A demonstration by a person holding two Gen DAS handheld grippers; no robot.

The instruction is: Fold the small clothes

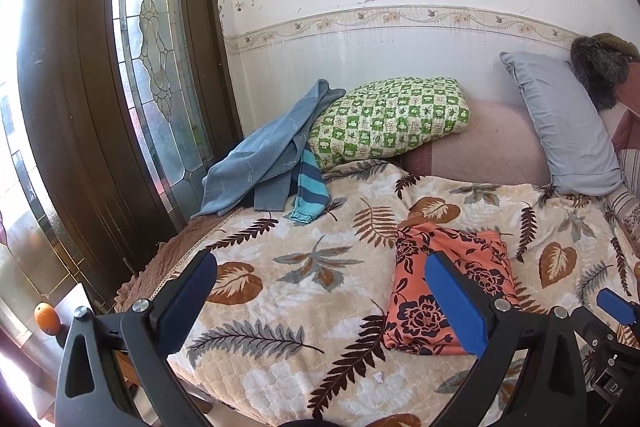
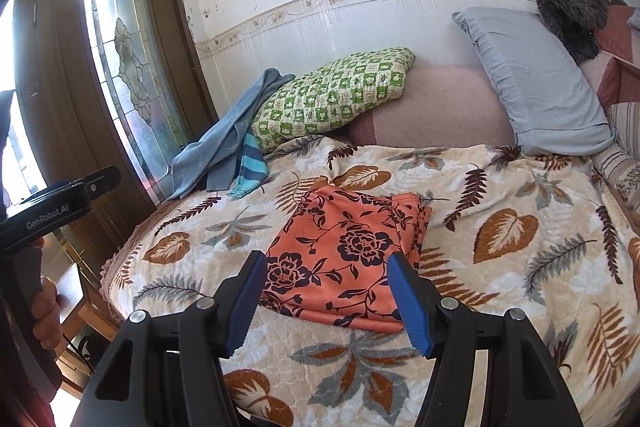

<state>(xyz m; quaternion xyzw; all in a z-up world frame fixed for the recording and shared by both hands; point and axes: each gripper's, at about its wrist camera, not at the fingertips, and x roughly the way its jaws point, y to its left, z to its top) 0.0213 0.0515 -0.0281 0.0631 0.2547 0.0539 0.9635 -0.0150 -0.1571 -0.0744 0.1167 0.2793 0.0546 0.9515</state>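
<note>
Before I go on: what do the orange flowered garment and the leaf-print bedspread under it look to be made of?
Orange flowered garment: looks like a thin, smooth, matte knit or jersey; it lies flat with soft, thin folded edges. Fibre can't be told.

Leaf-print bedspread: seems a thick plush or fleece blanket; its surface is fuzzy with an embossed, quilt-like scallop pattern.

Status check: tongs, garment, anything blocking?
Left tongs open, empty. Right tongs open, empty. Orange floral garment lies folded on leaf-print blanket, untouched. Nothing in the way.

I see my left gripper point(image 1: 320, 291) and right gripper point(image 2: 326, 293) both tilted downward, jaws apart, nothing between the 2 blue pads on each.
</note>
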